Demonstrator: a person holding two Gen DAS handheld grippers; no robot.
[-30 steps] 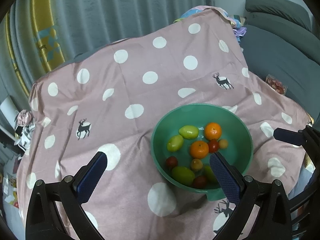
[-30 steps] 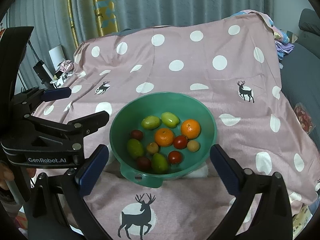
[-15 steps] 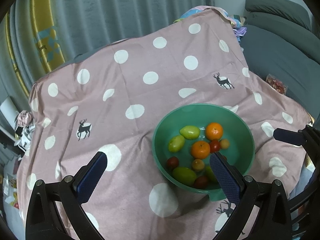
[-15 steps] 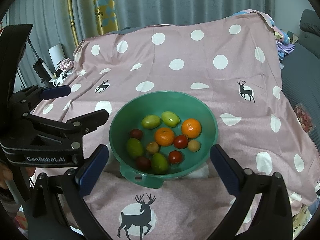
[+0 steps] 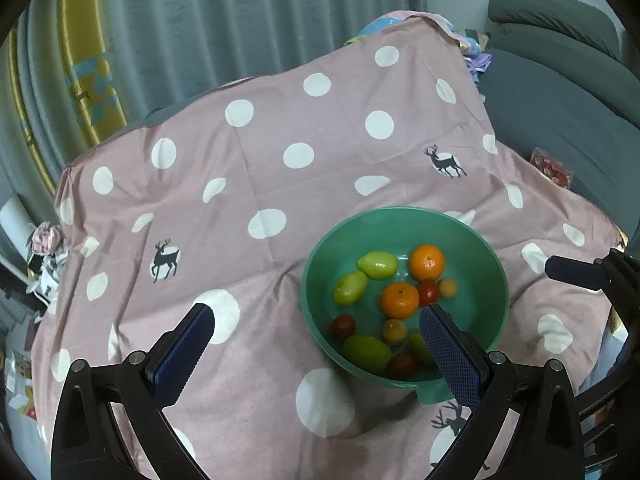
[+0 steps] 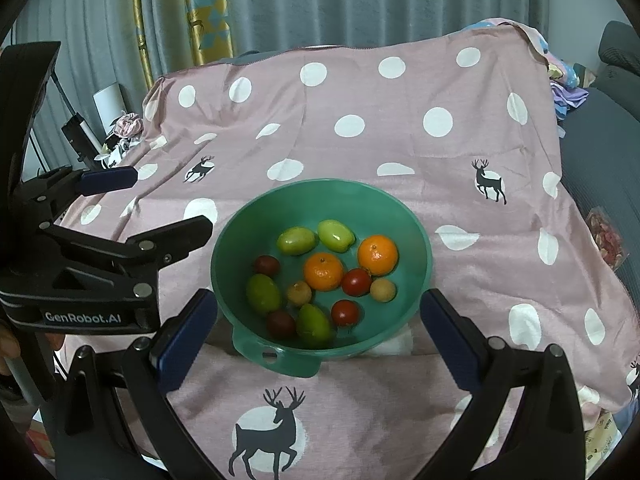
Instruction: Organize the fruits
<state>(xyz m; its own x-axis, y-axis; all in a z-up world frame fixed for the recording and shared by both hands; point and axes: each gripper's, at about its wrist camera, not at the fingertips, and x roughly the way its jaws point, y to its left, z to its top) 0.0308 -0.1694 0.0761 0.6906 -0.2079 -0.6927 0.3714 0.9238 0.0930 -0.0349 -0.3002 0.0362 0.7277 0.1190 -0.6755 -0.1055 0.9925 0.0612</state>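
With every fruit sitting inside the green bowl (image 6: pixel 416 240) on the pink spotted cloth (image 6: pixel 360 92), could be sorting about to start or all gathered up. Left gripper (image 5: pixel 316 354) and right gripper (image 6: pixel 316 334): jaws wide, holding nothing, hovering just short of the bowl. For any pick: straight down, gentle squeeze on the oranges (image 6: pixel 323 271).

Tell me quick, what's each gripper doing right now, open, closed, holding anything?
Left gripper: open, holding nothing, above the cloth beside the green bowl.
Right gripper: open, holding nothing, in front of the bowl of fruit.
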